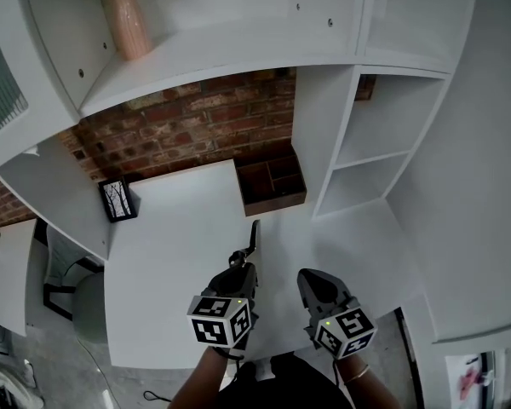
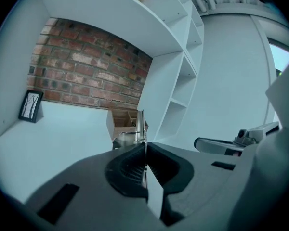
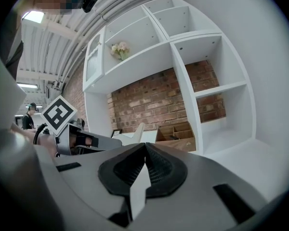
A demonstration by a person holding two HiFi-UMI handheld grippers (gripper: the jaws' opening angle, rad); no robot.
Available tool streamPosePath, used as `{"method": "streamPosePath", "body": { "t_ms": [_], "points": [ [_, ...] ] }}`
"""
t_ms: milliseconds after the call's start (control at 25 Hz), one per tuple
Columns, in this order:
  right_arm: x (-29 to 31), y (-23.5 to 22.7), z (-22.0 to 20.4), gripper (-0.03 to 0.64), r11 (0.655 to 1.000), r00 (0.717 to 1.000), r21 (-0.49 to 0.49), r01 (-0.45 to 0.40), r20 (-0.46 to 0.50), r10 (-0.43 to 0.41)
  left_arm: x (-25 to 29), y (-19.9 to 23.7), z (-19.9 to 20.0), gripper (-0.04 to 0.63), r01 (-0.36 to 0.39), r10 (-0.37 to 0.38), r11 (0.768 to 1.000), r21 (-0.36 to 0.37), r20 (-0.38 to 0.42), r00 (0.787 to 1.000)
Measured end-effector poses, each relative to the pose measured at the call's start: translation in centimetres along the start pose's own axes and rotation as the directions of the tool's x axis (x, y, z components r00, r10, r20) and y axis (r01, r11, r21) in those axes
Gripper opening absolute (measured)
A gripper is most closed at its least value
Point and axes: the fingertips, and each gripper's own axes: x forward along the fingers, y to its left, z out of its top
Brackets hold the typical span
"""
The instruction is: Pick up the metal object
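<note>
Your left gripper [image 1: 242,265] is clamped tight on the metal object [image 1: 255,235], its 2 jaws pinching the thin blade, likely so it can't twist. It juts forward over the middle of the desk [image 1: 179,228]. Your right gripper [image 1: 312,279] is closed and empty, out of the way near the front edge.

White desk [image 1: 175,254], brick wall [image 1: 196,126], wooden organizer [image 1: 272,187], small framed picture [image 1: 117,200], pink vase [image 1: 128,25] on shelf [image 1: 230,54]

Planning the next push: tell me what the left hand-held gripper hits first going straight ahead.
Likely the wooden box by the brick wall; the metal object in the left hand-held gripper would touch first. Depth unclear.
</note>
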Motion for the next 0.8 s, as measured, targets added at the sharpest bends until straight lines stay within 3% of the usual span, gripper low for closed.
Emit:
{"method": "streamPosePath", "body": {
  "t_ms": [440, 800],
  "points": [
    [-0.8, 3.3, 0.5, 0.005, 1.000, 0.999, -0.015, -0.016, 0.049, 0.016, -3.8, 0.1, 0.1, 0.011, -0.038, 0.033, 0.985, 0.169, 0.035, 0.999],
    [-1.9, 4.9, 0.8, 0.005, 0.999, 0.998, -0.026, 0.027, 0.054, -0.026, -6.3, 0.1, -0.3, 0.011, -0.033, 0.022, 0.973, 0.229, 0.051, 0.998]
  ]
}}
